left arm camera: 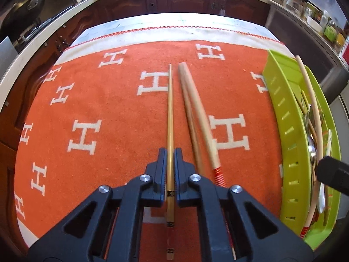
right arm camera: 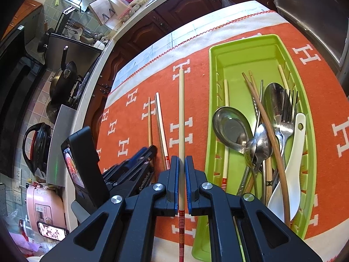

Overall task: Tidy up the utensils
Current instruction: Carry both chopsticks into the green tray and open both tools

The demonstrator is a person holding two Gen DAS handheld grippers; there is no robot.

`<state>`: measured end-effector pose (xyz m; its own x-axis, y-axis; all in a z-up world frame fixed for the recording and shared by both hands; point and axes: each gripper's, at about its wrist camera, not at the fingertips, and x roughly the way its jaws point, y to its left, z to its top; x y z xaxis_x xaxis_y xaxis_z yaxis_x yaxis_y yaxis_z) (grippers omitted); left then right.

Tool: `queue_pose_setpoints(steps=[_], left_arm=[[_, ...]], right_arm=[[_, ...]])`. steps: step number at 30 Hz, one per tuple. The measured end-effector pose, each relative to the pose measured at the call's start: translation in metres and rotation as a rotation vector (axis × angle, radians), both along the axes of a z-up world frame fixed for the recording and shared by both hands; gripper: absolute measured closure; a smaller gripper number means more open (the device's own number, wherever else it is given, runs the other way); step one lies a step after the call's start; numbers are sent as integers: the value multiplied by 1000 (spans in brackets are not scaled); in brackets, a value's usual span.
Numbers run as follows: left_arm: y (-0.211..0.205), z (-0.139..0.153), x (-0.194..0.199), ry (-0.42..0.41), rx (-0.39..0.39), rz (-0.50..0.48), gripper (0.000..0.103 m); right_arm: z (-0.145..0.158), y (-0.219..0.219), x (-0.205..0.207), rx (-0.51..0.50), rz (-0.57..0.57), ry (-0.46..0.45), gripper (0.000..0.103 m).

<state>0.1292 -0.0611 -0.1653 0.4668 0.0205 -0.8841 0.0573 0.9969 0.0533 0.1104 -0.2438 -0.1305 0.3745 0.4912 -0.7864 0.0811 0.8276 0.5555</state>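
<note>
Now both tools are clamped on chopsticks above an orange cloth [left arm camera: 104, 109] with white H letters, spread over the counter. The left tool [left arm camera: 170, 152] pinches a thin golden chopstick [left arm camera: 170, 109] between its dark blue pads, the stick running straight ahead. Just to its right, a pale chopstick [left arm camera: 197, 109] with a red-striped end lies on the cloth, blurred in the left view. The right tool [right arm camera: 182, 160] grips a long pale chopstick [right arm camera: 181, 109] with red bands near its handle end. Right of it sits a green tray [right arm camera: 218, 69] holding spoons [right arm camera: 229, 128], a fork [right arm camera: 288, 118], a white ladle-style spoon [right arm camera: 290, 170] and several more chopsticks [right arm camera: 264, 118], heaped together toward the near end.
</note>
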Motion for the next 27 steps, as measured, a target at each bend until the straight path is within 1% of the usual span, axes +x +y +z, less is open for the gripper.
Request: queue_pose_setpoints(steps=[2, 4, 7, 10, 12, 15, 17, 19, 21, 23, 25, 27], left_arm=[[-1, 4, -3, 20, -37, -15, 99], [-5, 14, -8, 22, -63, -36, 99], [-12, 38, -17, 19, -113, -83, 99], [-24, 67, -23, 23, -194, -140, 99], [-35, 83, -26, 26, -239, -179, 99], [-56, 97, -26, 44, -302, -232, 99], [-71, 99, -26, 63, -333, -252, 99], [-85, 97, -24, 76, -347, -267, 99], [-100, 92, -22, 87, -356, -281, 99], [-112, 84, -20, 118, -362, -290, 99], [-119, 75, -19, 133, -350, -297, 99], [-125, 66, -20, 148, -326, -315, 99]], right_arm=[[2, 1, 0, 4, 3, -2, 98], [5, -2, -1, 9, 4, -10, 98], [12, -7, -5, 37, 0, -21, 98], [26, -18, -11, 50, -11, -42, 98], [36, -29, -16, 36, -30, -57, 98], [48, -47, -20, 2, -64, -72, 98], [54, -60, -19, -44, -91, -74, 98], [56, -73, -16, -100, -115, -66, 98], [52, -84, -11, -129, -129, -51, 98], [44, -90, -5, -158, -130, -34, 98], [36, -90, 1, -221, -127, -17, 98], [24, -88, 8, -240, -104, 4, 98]])
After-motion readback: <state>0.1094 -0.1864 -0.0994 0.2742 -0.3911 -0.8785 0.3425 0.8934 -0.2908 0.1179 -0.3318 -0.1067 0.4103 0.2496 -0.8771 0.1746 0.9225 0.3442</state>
